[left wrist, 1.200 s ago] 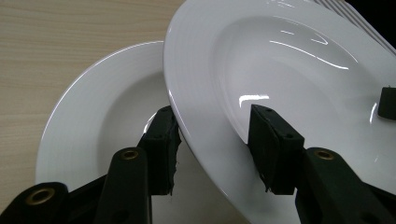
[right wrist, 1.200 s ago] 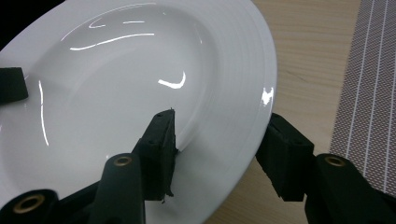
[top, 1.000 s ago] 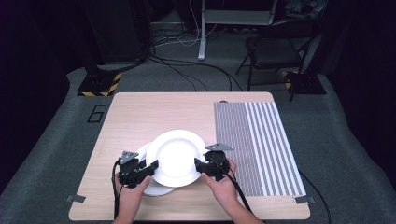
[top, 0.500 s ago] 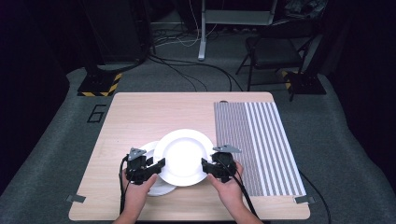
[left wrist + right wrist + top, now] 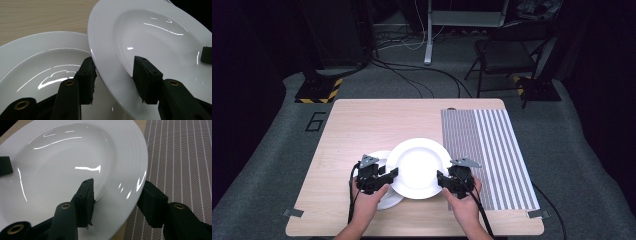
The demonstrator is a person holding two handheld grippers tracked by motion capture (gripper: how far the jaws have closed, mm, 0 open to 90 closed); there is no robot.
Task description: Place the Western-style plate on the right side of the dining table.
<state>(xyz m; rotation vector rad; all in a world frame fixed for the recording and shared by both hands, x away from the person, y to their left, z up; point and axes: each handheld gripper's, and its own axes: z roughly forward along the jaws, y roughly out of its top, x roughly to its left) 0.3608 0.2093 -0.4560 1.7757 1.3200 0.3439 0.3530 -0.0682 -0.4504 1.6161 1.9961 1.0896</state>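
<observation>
Upper plate held from both sides: left gripper and right gripper each clamp its rim. It sits tilted over the lower plate, just left of the striped mat.

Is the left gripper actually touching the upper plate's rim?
Touching. The left gripper view shows the left gripper with one jaw under and one over the upper plate rim.

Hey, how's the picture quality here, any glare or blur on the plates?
High view: soft, the top plate washed out to flat white, dark room behind. Left gripper view: sharp, curved glare streaks on both plates, including the lower plate. Right gripper view: bright highlights on the plate, striped mat crisp.
</observation>
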